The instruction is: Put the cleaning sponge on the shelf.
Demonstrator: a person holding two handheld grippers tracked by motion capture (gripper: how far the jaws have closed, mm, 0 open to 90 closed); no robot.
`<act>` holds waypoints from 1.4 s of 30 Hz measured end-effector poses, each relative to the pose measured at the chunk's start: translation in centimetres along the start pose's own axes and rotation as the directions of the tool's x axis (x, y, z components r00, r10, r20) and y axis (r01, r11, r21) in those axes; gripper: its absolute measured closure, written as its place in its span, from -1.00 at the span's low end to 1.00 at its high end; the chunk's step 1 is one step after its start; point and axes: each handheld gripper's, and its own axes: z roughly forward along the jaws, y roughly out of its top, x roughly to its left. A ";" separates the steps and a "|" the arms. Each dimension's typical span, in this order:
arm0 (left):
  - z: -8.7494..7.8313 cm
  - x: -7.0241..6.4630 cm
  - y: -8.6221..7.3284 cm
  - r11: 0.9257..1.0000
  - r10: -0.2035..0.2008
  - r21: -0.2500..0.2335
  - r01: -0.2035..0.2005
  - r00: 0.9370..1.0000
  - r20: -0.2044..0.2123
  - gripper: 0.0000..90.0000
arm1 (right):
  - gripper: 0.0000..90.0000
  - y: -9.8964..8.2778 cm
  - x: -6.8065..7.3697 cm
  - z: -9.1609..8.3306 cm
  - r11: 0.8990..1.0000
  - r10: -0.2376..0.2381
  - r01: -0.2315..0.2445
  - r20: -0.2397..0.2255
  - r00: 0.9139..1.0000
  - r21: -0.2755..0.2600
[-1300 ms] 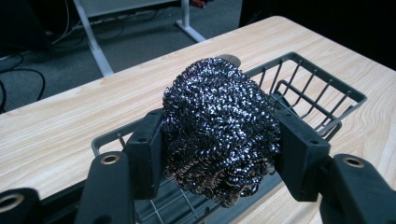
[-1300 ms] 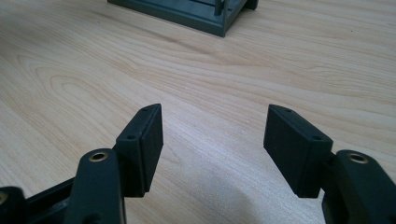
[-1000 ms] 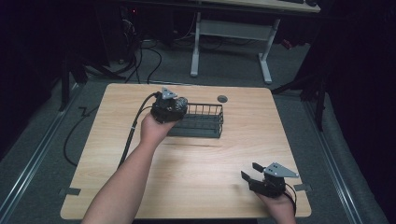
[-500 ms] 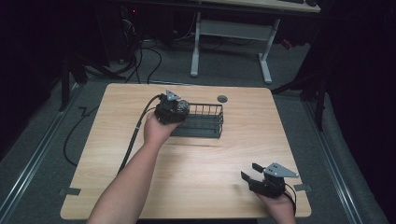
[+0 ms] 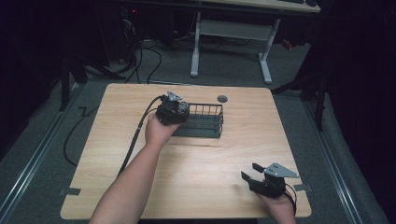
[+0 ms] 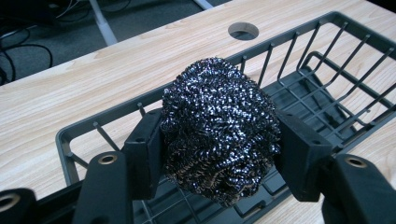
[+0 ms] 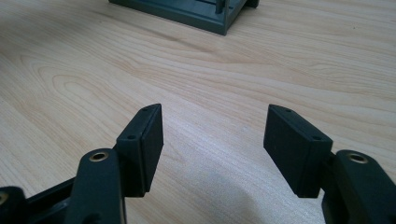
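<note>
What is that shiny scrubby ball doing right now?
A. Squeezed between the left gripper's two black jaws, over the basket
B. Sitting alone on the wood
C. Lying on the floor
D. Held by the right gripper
A: in the left gripper view the steel wool scrubber is pinched between the left gripper jaws, above the dark wire basket; the right gripper is open with nothing in it.

No text, label, brand, number or sign can be read anywhere.

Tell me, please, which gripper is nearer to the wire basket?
Left: the left gripper is at the basket's end, holding a steel scourer; the right gripper sits apart, near the table's front edge.
</note>
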 end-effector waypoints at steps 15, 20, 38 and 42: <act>0.3 -0.3 0.1 1.000 -0.024 -0.017 0.024 1.000 0.012 -0.32 | -0.15 0.1 0.1 -0.2 1.000 -0.003 0.003 0.004 1.000 -0.009; 0.0 -0.3 0.3 0.999 -0.026 -0.026 0.026 1.000 0.012 -0.35 | -0.15 0.1 0.1 -0.2 1.000 -0.003 0.003 0.003 1.000 -0.007; -2.0 -0.1 0.1 0.998 -0.030 -0.048 0.030 0.999 0.015 -0.39 | -0.15 0.1 0.2 -0.1 1.000 -0.008 0.008 0.006 1.000 -0.002; -2.4 0.1 -0.3 0.997 -0.042 -0.056 0.044 0.999 0.029 -0.40 | -0.16 0.1 0.1 -0.1 1.000 -0.004 0.004 0.013 1.000 -0.001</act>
